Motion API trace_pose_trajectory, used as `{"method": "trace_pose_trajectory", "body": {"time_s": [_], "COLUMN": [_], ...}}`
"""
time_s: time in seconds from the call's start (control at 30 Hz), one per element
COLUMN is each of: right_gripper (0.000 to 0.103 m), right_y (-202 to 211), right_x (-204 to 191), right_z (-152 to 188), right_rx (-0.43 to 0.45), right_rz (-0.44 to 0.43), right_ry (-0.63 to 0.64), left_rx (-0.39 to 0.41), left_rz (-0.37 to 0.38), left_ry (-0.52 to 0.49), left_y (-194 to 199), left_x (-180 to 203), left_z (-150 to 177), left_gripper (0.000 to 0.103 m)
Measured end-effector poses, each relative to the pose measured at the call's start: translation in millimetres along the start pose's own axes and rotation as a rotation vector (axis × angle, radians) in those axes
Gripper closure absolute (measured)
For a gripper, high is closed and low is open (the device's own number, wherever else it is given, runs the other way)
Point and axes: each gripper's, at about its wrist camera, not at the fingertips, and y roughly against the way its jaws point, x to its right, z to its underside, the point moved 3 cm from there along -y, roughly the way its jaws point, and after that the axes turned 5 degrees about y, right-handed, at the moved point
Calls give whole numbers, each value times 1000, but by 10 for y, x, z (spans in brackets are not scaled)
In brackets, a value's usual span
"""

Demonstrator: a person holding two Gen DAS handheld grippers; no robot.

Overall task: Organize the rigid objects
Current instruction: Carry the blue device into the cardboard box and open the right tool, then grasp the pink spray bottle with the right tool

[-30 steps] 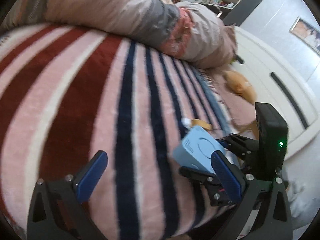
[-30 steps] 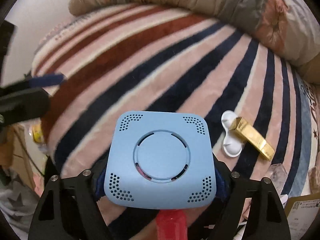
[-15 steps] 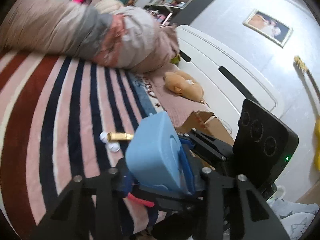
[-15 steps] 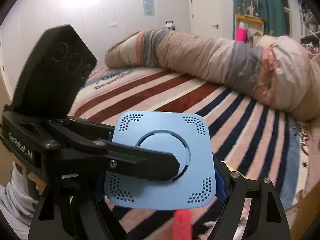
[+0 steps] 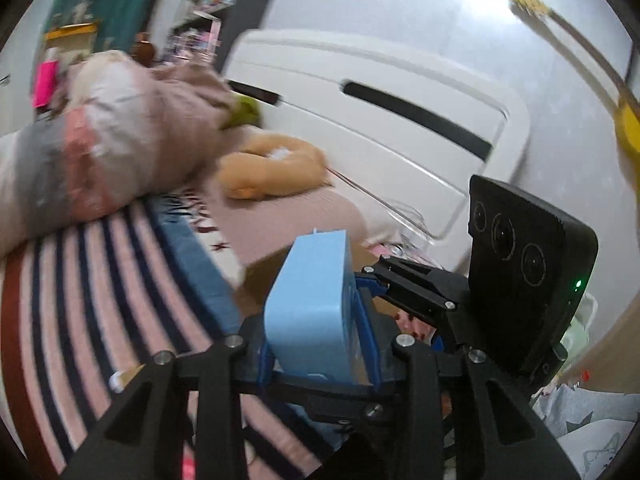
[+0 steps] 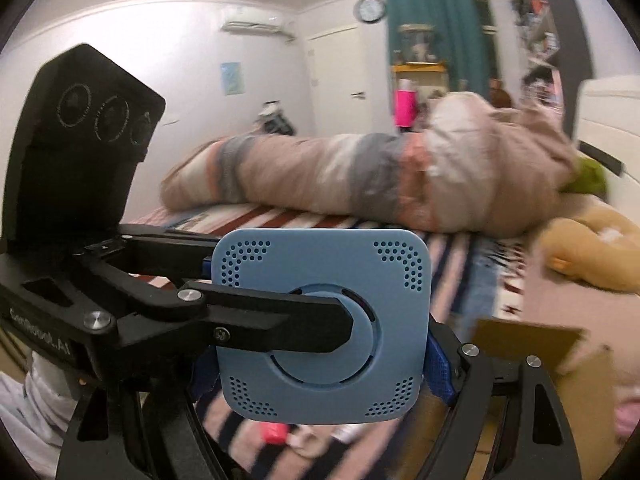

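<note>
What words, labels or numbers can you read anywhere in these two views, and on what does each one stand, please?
"GenRobot.AI": white lettering on the black frame of the left gripper, read in the right wrist view, slightly blurred.
Blanket: a patch of printing near its far edge, too blurred to read.
Wall clock: its face is too small to read.
Blue box: perforations only, no text visible.

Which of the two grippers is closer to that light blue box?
Neither: both touch the light blue box. The left gripper pinches its flat faces; the right gripper clamps its side edges.
</note>
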Motion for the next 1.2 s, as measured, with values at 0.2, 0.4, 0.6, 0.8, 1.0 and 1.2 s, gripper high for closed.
{"method": "trace_pose_trajectory", "body": {"time_s": [0.2, 0.4, 0.6, 0.8, 1.0, 1.2], "right_gripper": [24, 24, 23, 17, 13, 10], "right_y": [220, 131, 74, 147, 239, 105], "right_x": [629, 1024, 1129, 1046, 761, 188], "right_z": [385, 739, 855, 801, 546, 202], "right_rx": [-64, -161, -228, -212, -152, -123], "right_rz": [71, 111, 172, 194, 275, 242], "right_ry": [-122, -198, -194, -173, -69, 31], "left_rx": [-154, -269, -270, -195, -71, 51], "left_rz": [45, 35, 4, -14, -92, -264], "left_ry": [-57, -52, -58, -32, 9, 100], "left_y": [-790, -1245, -1290, -1027, -408, 337], "left_x": [326, 402, 387, 279, 19, -591], "left_z": [-33, 104, 84, -8, -24, 175], "left_gripper": [71, 71, 52, 38, 33, 30]}}
